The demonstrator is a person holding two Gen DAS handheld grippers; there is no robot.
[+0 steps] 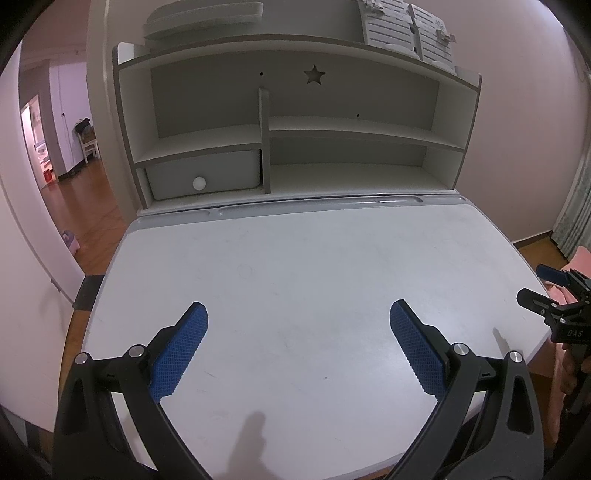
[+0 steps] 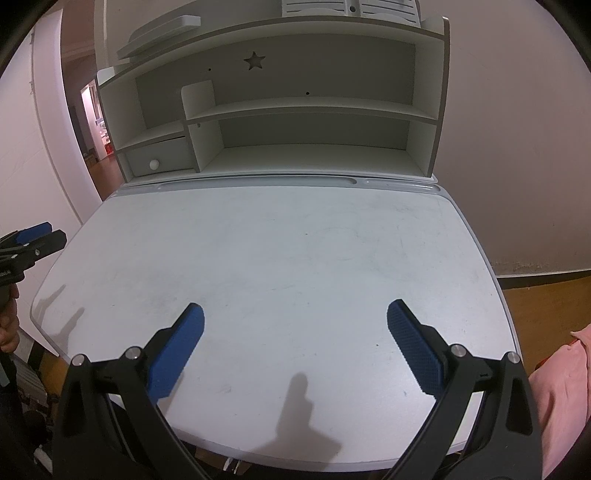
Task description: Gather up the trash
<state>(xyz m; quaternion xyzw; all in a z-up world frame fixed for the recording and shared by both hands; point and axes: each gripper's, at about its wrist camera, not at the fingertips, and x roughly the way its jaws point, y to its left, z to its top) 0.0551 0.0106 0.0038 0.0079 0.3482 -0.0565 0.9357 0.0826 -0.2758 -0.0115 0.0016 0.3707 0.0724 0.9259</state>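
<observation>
No trash item can be made out in either view; where the task's thing is, I cannot tell. White table point(image 1: 295, 266) top shows only faint scuffs and pen marks, plus shadows of the grippers near its front edge.

Left gripper point(image 1: 298, 345) hovers over the front-left part of the table, jaws spread wide, nothing between the blue pads point(image 1: 179, 354). Right gripper point(image 2: 294, 345) hovers over the front-right part, jaws likewise spread wide and holding nothing, blue pads point(image 2: 415, 349) apart. In the left wrist view the right gripper shows at the far right edge, off the table's right side, with a hand point(image 1: 569, 373) on its handle. In the right wrist view the left gripper shows at the far left edge, just off the table's left side, hand point(image 2: 9, 332) below it.

Grey pen groove point(image 1: 317, 206) runs along the table's back edge. Behind it stands a white shelf unit point(image 1: 295, 122) with a star cutout point(image 1: 314, 75) in its back panel, and a small drawer point(image 1: 203, 177) with a round white knob point(image 1: 199, 183) in the lower left compartment. Flat white things lie on top of the unit; slatted white panels point(image 1: 406, 33) lean at top right.

Wooden floor point(image 1: 85, 206) and open doorway to the left, curtain point(image 1: 574, 206) far right, pink fabric point(image 2: 561, 391) at right.
</observation>
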